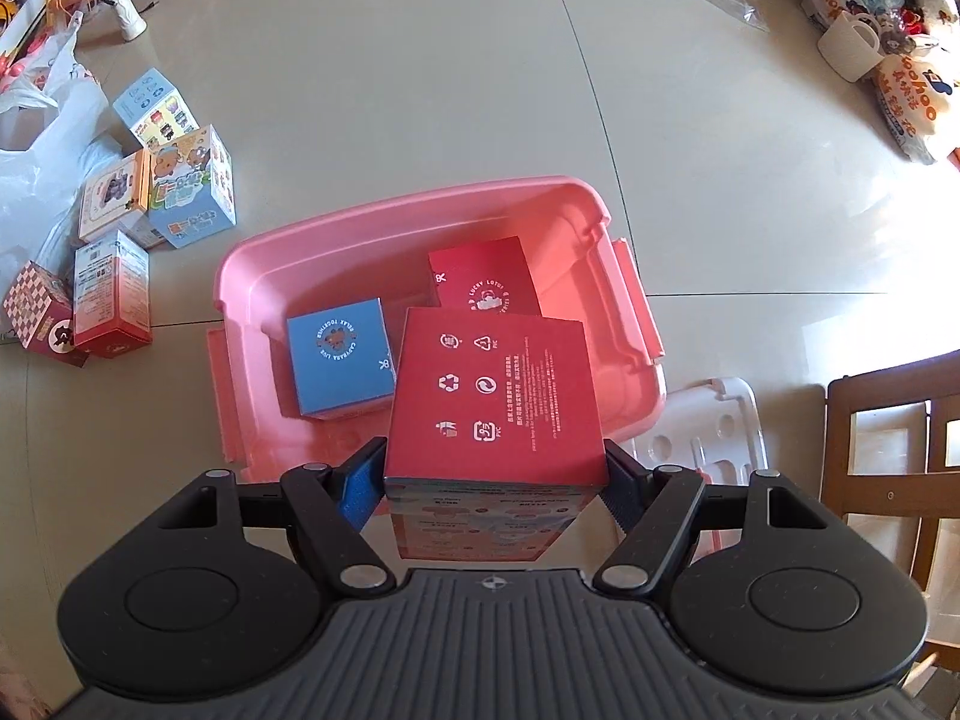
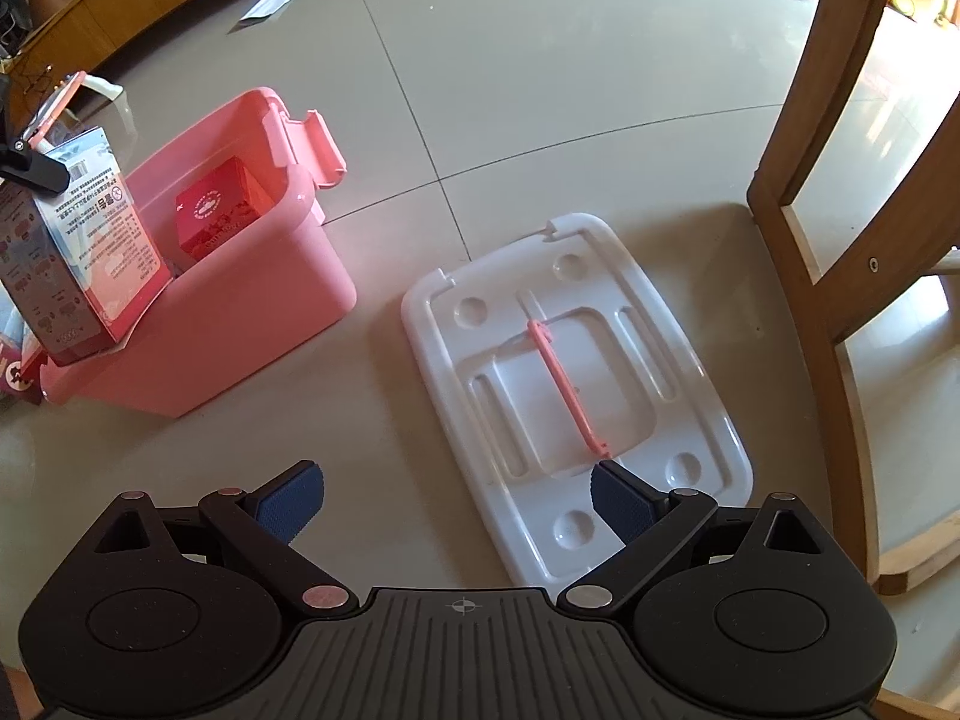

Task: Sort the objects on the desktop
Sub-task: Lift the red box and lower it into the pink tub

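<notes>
A red box [image 1: 493, 396] is held tight between the two blue pads of the left gripper [image 1: 489, 483], one pad on each side of it. The box is kept up in the air, just above the near edge of a pink bin [image 1: 624, 300]. Two more boxes are seen lying inside the bin: a blue box [image 1: 339, 357] on the left and another red box [image 1: 483, 279] farther back. A bunch of small boxes [image 1: 129, 222] is left on the floor, well to the left of the bin, beside a white plastic bag [image 1: 36, 180]. The right gripper [image 2: 457, 501] is held wide open, and nothing is caught between its fingers. A white lid [image 2: 576, 384] with a pink handle [image 2: 567, 387] is laid flat on the floor in front of it, to the right of the bin. A wooden chair [image 2: 840, 240] is seen at the right.
</notes>
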{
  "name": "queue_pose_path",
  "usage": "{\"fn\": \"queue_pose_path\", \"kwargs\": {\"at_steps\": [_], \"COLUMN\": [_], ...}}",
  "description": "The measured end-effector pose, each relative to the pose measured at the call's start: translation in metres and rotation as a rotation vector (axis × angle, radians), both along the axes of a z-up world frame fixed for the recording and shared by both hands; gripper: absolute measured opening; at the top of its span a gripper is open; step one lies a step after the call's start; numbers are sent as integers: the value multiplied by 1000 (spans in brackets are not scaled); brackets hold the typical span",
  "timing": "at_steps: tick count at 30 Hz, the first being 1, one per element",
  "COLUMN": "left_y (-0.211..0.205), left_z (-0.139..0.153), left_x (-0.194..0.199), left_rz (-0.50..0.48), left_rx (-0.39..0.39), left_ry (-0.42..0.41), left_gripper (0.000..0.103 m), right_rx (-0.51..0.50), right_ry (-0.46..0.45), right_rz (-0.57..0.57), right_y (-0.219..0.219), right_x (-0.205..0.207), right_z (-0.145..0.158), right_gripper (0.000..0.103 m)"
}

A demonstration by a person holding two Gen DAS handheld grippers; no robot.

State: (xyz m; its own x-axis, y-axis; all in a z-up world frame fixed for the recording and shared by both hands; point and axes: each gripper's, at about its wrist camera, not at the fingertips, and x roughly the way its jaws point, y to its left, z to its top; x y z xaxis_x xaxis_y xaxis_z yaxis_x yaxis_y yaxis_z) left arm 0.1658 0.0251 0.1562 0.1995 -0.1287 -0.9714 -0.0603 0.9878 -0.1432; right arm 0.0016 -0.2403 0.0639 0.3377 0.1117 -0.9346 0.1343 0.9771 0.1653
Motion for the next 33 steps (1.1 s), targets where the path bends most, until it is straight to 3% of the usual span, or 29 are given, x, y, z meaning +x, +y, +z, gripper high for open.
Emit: {"fn": "queue_pose_path", "kwargs": {"at_steps": [6, 14, 33], "left_y": [-5, -22, -5], "left_z": [-11, -28, -56], "left_x": [27, 53, 44], "left_rz": [10, 2, 200], "left_rx": [-5, 44, 34], "left_ry": [20, 10, -63], "left_gripper": [74, 74, 71], "right_rx": [-25, -46, -38], "right_ry": [11, 34, 27], "right_rz": [6, 29, 25], "right_y": [0, 3, 3], "right_x": [6, 12, 17], "right_z": [-8, -19, -21], "right_gripper": [95, 95, 95]}}
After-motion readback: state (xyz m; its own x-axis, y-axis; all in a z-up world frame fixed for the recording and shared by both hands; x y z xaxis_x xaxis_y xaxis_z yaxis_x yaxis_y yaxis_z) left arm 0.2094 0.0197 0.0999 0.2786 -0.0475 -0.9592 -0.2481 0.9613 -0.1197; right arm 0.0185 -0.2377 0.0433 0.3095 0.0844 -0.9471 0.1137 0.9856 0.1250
